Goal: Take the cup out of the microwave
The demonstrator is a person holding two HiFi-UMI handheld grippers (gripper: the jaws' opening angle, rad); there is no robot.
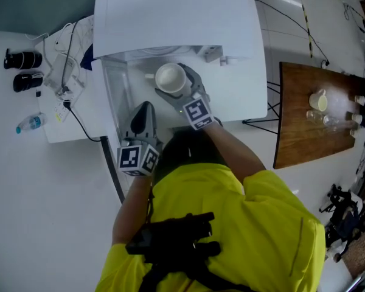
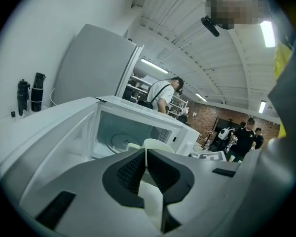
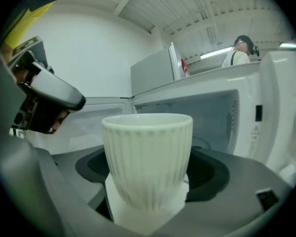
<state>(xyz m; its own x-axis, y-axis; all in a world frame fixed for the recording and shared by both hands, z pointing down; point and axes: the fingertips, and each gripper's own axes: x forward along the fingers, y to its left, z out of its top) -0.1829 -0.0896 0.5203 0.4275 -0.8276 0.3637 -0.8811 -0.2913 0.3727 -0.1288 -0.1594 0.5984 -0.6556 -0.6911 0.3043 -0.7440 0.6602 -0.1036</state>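
Observation:
A cream ribbed cup (image 1: 170, 78) is held upright at the mouth of the white microwave (image 1: 170, 17), whose door (image 1: 114, 96) stands open to the left. My right gripper (image 1: 175, 85) is shut on the cup. In the right gripper view the cup (image 3: 148, 157) fills the middle between the dark pads (image 3: 209, 174), with the microwave cavity (image 3: 207, 117) behind it. My left gripper (image 1: 144, 109) hovers by the open door, below and left of the cup, jaws shut on nothing. The left gripper view shows its gripper (image 2: 146, 154) shut, the cup's rim (image 2: 159, 144) just beyond.
The microwave's glass turntable (image 2: 119, 139) is bare. Two black bottles (image 1: 23, 69), a water bottle (image 1: 30, 124) and cables (image 1: 67, 72) lie on the white table left of the microwave. A wooden table (image 1: 292, 139) with a small jug (image 1: 318, 100) stands at the right. People stand in the background.

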